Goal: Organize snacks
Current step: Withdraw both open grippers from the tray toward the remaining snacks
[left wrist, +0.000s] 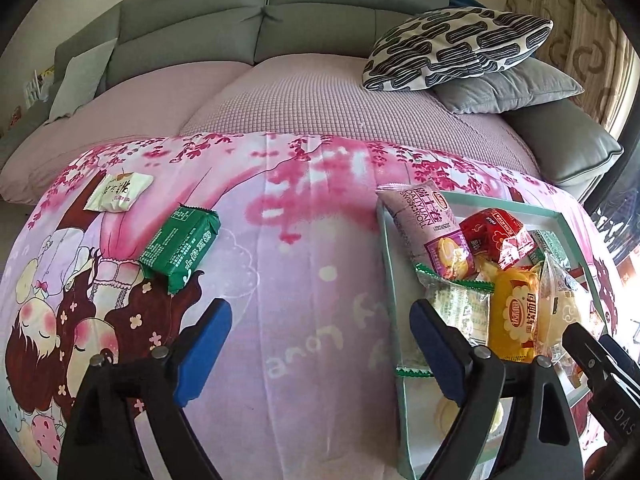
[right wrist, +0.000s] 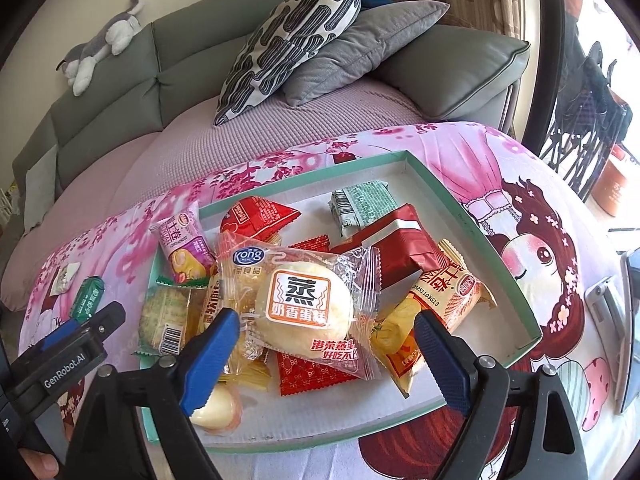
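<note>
Left gripper [left wrist: 320, 344], lower centre of left wrist view: jaws spread wide, nothing btwn them, just pink cartoon cloth [left wrist: 304, 240] underneath. Its right finger overlaps the near-left edge of the teal tray [left wrist: 386, 256], w/ a clear green-edged packet [left wrist: 460, 304] right beside the pad.

Two snacks outside the tray, left part of that view: green packet [left wrist: 182, 248] mid-left, white packet [left wrist: 119, 193] above-left of it, apart from each other, both flat on the cloth.

Right gripper [right wrist: 326, 334], lower centre of right wrist view: jaws also spread, not pinching anything. Steamed cake packet [right wrist: 304, 300] lies btwn and just beyond the fingertips, on top of the pile; can't tell if left pad touches its wrapper.

Tray fills mid-frame there, packed w/ snacks: red packet [right wrist: 256, 218] upper left, purple Swiss roll [right wrist: 186, 248] at far-left rim, pale green packet [right wrist: 362, 204] at top, dark red box-like pack [right wrist: 404, 246] centre-right, orange-yellow roll packet [right wrist: 436, 300] right.

Sofa [right wrist: 120, 92] w/ patterned pillow [right wrist: 296, 36] behind.
</note>
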